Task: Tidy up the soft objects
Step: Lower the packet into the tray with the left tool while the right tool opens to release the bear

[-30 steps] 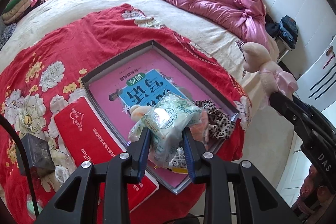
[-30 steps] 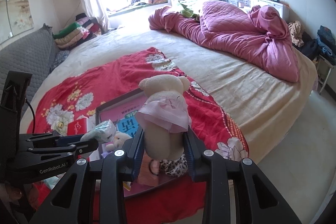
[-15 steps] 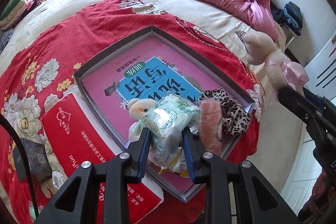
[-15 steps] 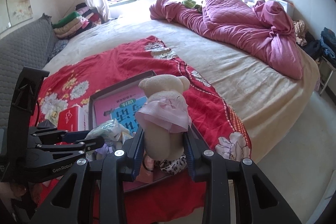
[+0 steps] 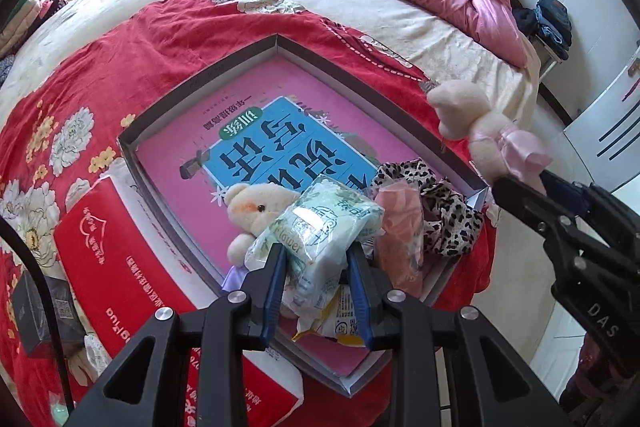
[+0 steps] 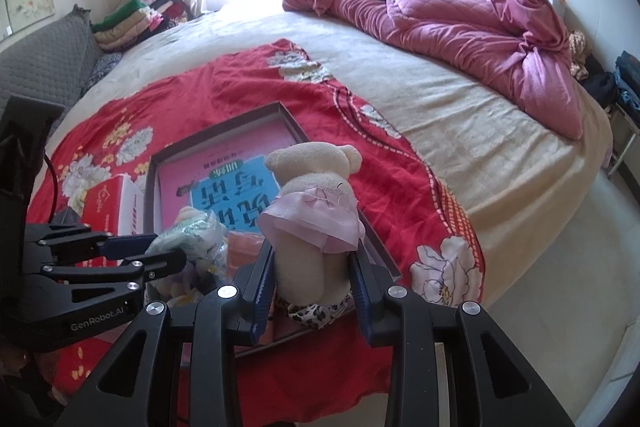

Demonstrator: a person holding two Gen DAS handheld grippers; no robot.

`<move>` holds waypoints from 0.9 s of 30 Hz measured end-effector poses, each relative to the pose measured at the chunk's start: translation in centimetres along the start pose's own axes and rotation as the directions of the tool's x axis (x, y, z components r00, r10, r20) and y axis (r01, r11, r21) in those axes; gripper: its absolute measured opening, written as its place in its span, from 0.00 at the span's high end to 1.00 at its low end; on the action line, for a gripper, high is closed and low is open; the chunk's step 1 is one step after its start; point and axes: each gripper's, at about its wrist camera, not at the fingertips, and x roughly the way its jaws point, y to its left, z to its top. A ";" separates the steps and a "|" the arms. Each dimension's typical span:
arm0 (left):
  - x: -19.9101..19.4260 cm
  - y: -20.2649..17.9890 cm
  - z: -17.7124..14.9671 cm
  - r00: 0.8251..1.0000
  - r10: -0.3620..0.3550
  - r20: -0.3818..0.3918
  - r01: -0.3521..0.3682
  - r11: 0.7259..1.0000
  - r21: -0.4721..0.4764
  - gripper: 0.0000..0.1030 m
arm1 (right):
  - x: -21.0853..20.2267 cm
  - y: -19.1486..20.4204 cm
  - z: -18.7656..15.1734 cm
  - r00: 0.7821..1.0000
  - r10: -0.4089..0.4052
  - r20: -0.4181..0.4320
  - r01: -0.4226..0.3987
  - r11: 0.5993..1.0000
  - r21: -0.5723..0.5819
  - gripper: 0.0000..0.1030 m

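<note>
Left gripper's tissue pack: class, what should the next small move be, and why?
Probably lower the tissue pack a little further into the open box and then release. The left gripper is shut on it just above the small bear and leopard cloth already lying there.

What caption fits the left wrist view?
Left gripper holds a tissue pack over the box on the bed, while the right gripper brings a plush bear.
</note>
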 end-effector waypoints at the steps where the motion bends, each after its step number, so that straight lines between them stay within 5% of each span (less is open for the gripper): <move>1: 0.2 0.0 0.0 1.000 0.002 -0.006 -0.002 1.000 0.004 0.70 | 0.4 -0.1 -0.1 1.000 -0.003 -0.010 0.003 1.000 0.000 0.66; 27: 0.8 0.3 0.0 1.000 -0.025 -0.005 0.025 1.000 -0.019 0.70 | 6.1 1.4 -1.2 0.993 0.001 -0.114 -0.005 0.999 -0.036 0.64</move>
